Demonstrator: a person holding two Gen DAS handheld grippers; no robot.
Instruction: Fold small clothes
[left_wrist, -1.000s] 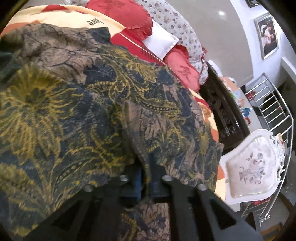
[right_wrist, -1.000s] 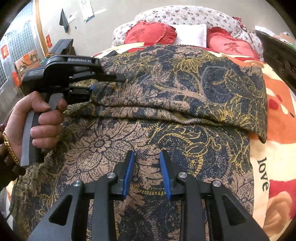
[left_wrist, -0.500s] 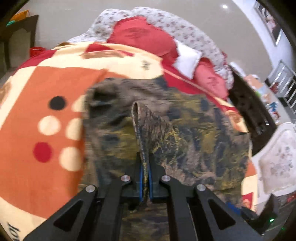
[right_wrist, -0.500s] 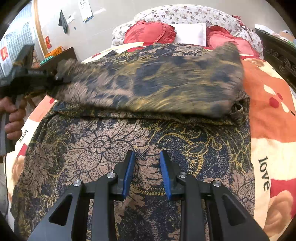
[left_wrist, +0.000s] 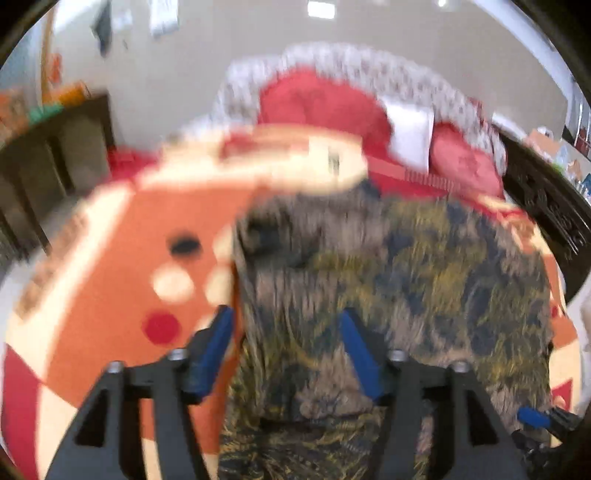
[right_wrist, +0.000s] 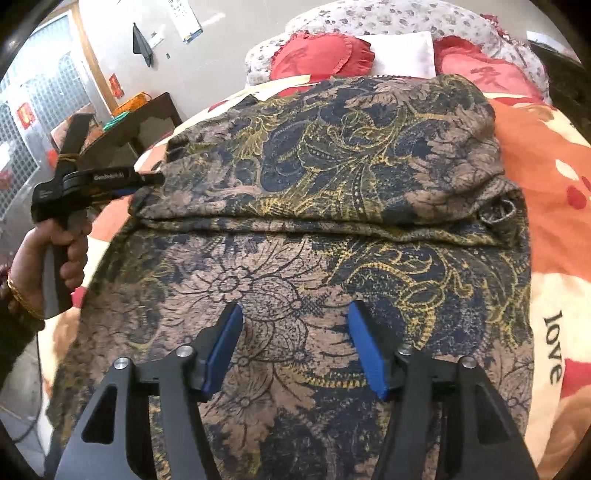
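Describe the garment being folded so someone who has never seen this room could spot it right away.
Find the bed with the orange, red and cream blanket and red heart-shaped cushions at its head. Spread across the blanket's middle is the patterned garment, its far half folded over the near half. Unlike the bright bedding, it is dark navy and tan with yellow floral scrollwork.

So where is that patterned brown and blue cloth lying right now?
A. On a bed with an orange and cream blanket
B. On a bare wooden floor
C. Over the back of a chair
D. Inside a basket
A: the patterned cloth lies part-folded across the orange and cream blanket, with red pillows behind it.
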